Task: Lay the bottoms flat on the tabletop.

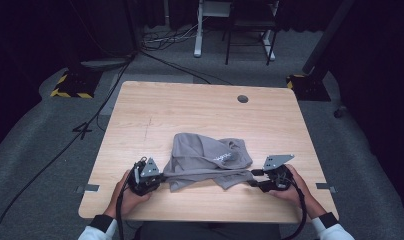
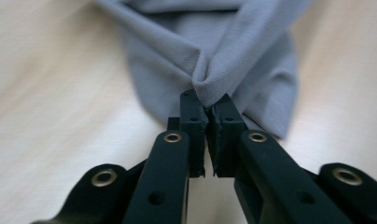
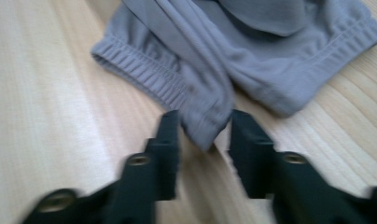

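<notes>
Grey cloth [image 1: 210, 159] lies crumpled at the lower middle of the high view, on the wooden table [image 1: 155, 105]. At its left end the left gripper [image 2: 207, 109] has its jaws pinched tight on a fold. The right gripper [image 3: 203, 135] stands open around the ribbed end of the cloth — not yet biting. This looks like taking hold at both ends; next the right jaws need closing squarely on that hem.

No legible text anywhere.
</notes>
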`<state>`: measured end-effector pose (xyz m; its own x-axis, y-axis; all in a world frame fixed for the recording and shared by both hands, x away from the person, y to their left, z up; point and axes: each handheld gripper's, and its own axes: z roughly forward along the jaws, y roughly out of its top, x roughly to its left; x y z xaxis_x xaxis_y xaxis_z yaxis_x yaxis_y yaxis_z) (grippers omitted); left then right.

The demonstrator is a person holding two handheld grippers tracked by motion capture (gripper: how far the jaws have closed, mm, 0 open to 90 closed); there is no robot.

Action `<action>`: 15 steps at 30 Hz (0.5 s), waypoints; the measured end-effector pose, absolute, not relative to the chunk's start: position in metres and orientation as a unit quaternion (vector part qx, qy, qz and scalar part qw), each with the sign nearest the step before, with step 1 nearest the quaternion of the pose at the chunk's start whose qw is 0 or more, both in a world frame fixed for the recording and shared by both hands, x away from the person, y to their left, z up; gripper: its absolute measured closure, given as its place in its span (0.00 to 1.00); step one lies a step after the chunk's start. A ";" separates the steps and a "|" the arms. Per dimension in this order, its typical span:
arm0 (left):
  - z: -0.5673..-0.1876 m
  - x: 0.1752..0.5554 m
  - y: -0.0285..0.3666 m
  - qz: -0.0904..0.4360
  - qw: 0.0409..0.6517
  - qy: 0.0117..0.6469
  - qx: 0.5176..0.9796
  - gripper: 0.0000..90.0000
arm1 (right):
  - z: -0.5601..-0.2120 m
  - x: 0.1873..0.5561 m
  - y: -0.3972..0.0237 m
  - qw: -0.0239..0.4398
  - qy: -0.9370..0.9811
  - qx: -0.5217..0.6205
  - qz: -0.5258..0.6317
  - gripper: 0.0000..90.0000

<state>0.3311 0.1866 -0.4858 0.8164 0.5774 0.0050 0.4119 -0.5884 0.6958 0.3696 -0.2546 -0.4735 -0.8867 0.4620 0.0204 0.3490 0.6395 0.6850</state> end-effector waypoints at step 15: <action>-0.464 0.369 0.194 0.147 0.445 0.385 0.795 0.31 | -0.435 0.400 -0.210 0.154 0.858 0.246 0.423 0.44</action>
